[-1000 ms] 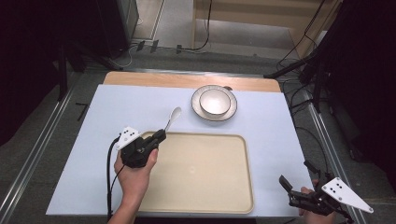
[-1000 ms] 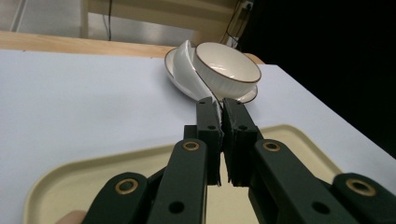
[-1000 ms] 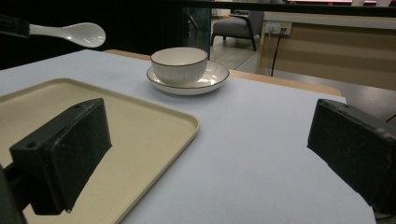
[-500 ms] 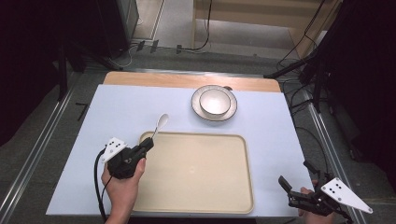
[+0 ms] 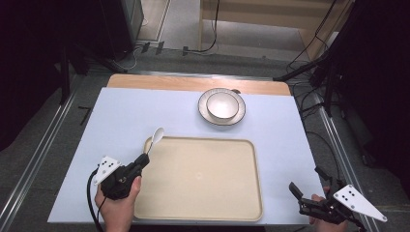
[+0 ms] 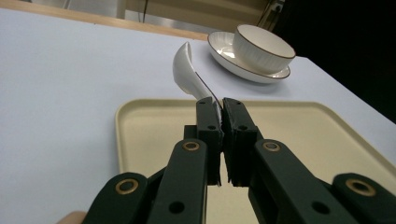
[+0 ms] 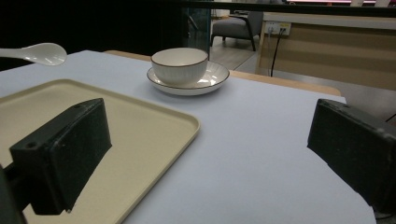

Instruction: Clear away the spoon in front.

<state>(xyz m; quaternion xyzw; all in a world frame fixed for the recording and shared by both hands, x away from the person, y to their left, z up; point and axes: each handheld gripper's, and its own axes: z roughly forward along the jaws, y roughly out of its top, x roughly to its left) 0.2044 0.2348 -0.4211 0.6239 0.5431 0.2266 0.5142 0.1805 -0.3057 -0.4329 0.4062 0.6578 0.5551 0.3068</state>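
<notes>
The left gripper (image 5: 143,158) has its 2 jaws pressed together on the handle of a white spoon (image 5: 155,138). The spoon sticks out past the jaw tips, its bowl raised and hanging over the far left corner of the beige tray (image 5: 203,212). In the left gripper view the handle sits clamped between the pads, the spoon's bowl (image 6: 187,70) tilted up. The right gripper (image 5: 296,193) rests near the table's (image 5: 121,116) right front corner, jaws spread wide with nothing between them. A bowl (image 5: 222,104) stands on a plate (image 5: 205,112) beyond the tray.
</notes>
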